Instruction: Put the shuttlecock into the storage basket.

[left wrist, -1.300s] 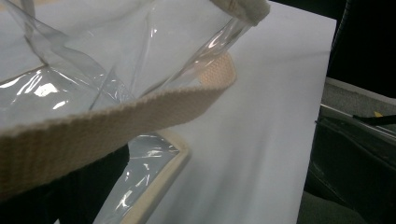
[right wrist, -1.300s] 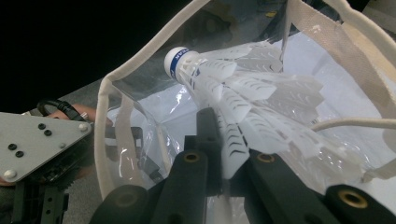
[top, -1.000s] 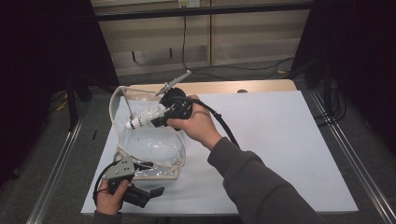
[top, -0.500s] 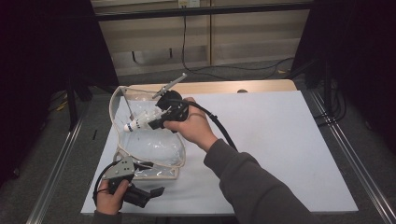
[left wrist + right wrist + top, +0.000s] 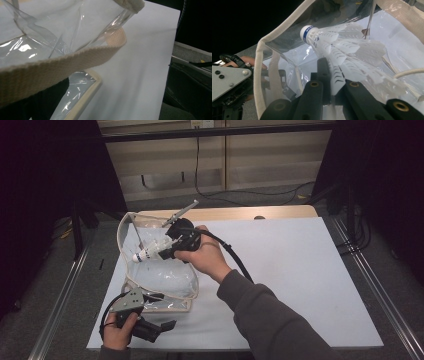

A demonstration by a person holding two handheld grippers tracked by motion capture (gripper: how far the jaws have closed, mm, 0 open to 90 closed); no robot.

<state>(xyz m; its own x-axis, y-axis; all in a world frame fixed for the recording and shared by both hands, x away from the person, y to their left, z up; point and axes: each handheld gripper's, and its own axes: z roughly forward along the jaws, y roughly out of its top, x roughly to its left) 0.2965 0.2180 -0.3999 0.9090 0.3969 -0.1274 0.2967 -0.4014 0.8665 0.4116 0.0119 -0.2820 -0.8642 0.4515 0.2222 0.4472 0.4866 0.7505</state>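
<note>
Plainly, we are at the delicate part: our right hand-held gripper (image 5: 334,86) is clamped on a white shuttlecock (image 5: 342,53), its jaws pinching the feather skirt, with the blue-banded cork nose pointing away from the gripper and toward the mouth of a clear plastic bag (image 5: 162,275) trimmed in cream webbing. In the high view the shuttlecock (image 5: 150,251) hangs above the bag's open top, not yet inside it, over the white worktop (image 5: 300,270). Our left hand-held gripper (image 5: 137,317) sits at the bag's near corner; its own view has the cream strap (image 5: 62,65) lying across one dark jaw, but we cannot tell whether the jaws are pinched on that strap or merely resting under it. That doubt is our first worry — if the strap is not truly held, the soft bag could slump or slide on the smooth worktop as the shuttlecock goes in, and the opening would close up. The second is the grip itself: feathers are thin and springy (and easily crushed), so a hard squeeze could bend them, while a light one could let the shuttlecock twist or slip out early. The cork could also catch on the cream rim (image 5: 259,75) and tip the shuttlecock outside the bag.
</note>
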